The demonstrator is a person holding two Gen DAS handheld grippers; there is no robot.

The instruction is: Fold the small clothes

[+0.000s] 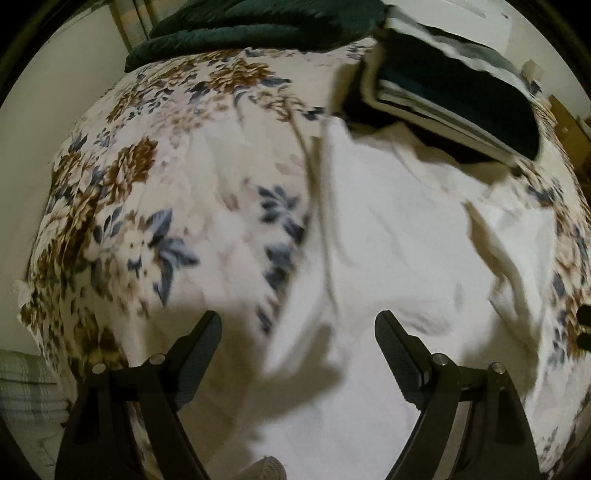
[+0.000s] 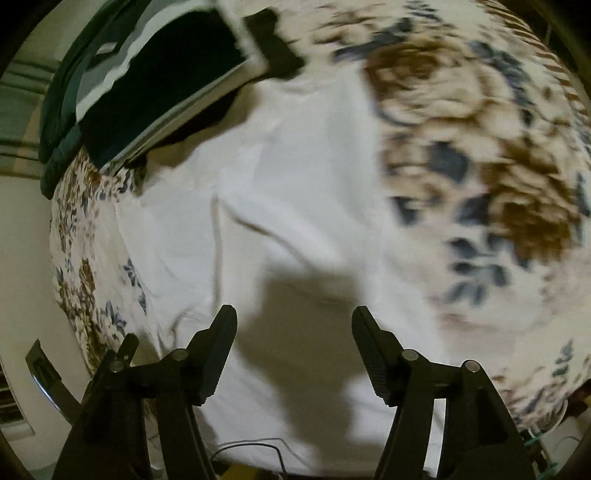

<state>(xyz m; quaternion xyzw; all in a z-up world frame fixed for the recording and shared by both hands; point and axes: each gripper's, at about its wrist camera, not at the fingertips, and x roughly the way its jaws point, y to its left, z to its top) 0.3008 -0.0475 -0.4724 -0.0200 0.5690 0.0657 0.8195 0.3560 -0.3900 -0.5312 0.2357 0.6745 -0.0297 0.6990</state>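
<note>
On the bed (image 1: pixel 155 192), a white garment is lying spread out, waiting to be folded.

The floral bed is carrying a stack (image 1: pixel 454 107) of folded clothes at its far side, seemingly finished work; the white garment (image 1: pixel 399 229) is lying flat and wrinkled just before it, no fold showing yet. Both the left claw (image 1: pixel 297 325) and the right claw (image 2: pixel 294 319) are hanging released above it, gripping nothing.

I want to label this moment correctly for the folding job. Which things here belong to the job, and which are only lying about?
For the job:
- white garment, spread on the bed
- left gripper, open above it
- right gripper, open above it
- stack of folded clothes, probably finished ones

Only lying about:
- floral bed cover
- dark green quilted blanket
- thin cable at the bed edge
</note>
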